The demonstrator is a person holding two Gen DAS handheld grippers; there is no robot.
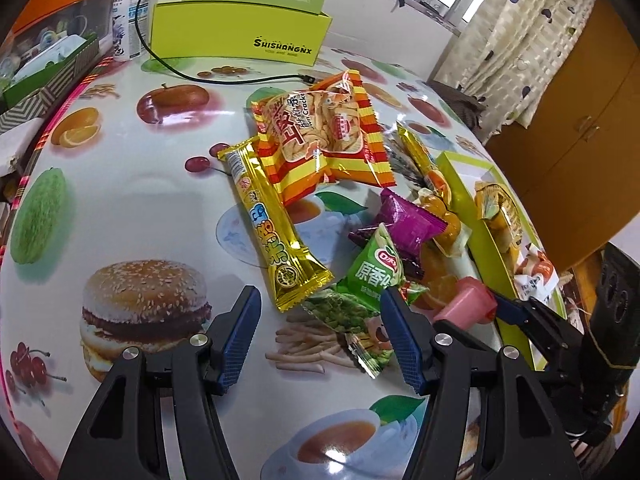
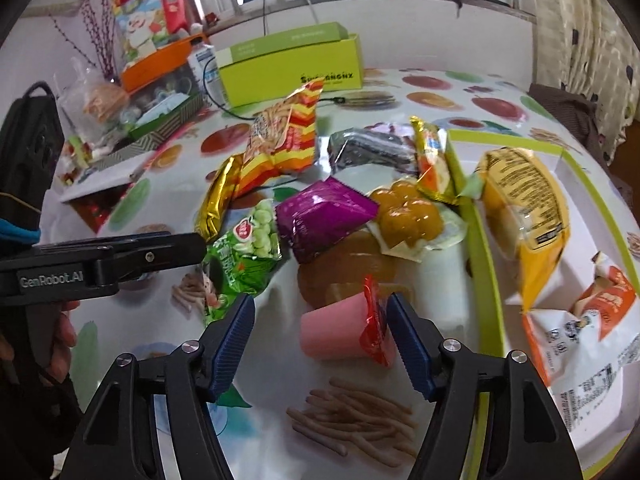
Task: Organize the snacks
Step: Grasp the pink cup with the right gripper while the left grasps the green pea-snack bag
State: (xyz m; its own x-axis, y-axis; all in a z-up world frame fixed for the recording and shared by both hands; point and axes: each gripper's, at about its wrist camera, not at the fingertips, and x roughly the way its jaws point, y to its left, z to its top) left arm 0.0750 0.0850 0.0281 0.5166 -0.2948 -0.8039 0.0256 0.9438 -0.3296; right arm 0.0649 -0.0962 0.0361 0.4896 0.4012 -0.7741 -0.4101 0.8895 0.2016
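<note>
A pile of snacks lies on the fruit-print table: a gold bar, an orange striped cracker bag, a purple packet, and a green pea bag. My left gripper is open, its jaws astride the green bag's lower end. A pink jelly cup with a red foil lid lies on its side between the open jaws of my right gripper. A green-rimmed tray on the right holds a yellow bag and an orange-white packet.
A lime-green box stands at the table's back with a black cable in front. Bottles and cluttered boxes sit at the back left. A wooden cabinet stands to the right.
</note>
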